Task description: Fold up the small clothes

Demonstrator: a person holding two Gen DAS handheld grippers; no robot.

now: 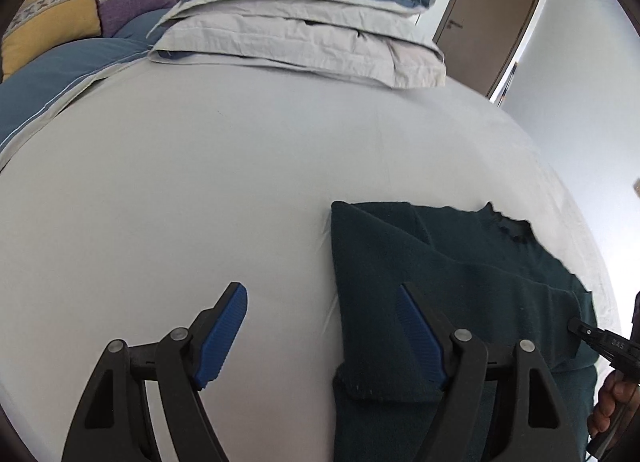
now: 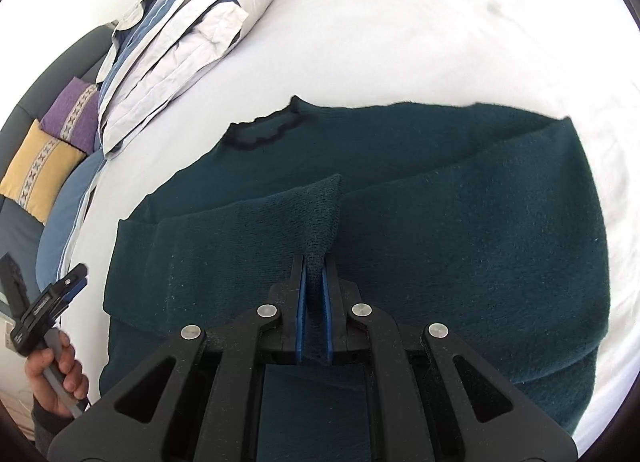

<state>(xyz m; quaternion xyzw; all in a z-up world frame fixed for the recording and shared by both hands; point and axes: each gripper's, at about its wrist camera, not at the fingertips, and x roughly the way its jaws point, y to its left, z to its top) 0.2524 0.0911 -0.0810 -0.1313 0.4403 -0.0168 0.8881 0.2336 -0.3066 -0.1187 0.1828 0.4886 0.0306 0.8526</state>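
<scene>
On a pale bed sheet (image 1: pixel 200 181), a dark green sweater (image 2: pixel 460 229) lies flat, neckline toward the stacked bedding (image 1: pixel 304 29), one sleeve folded across its body. Over the sweater, the right gripper (image 2: pixel 315 274) clamps a raised pinch of sleeve cuff; the left gripper (image 1: pixel 320 326) hovers at the sweater's edge, fingers wide apart.

Our left gripper (image 1: pixel 320 310) hangs with jaws spread wide; our right gripper (image 2: pixel 314 282) is clamped tight on cloth.
</scene>
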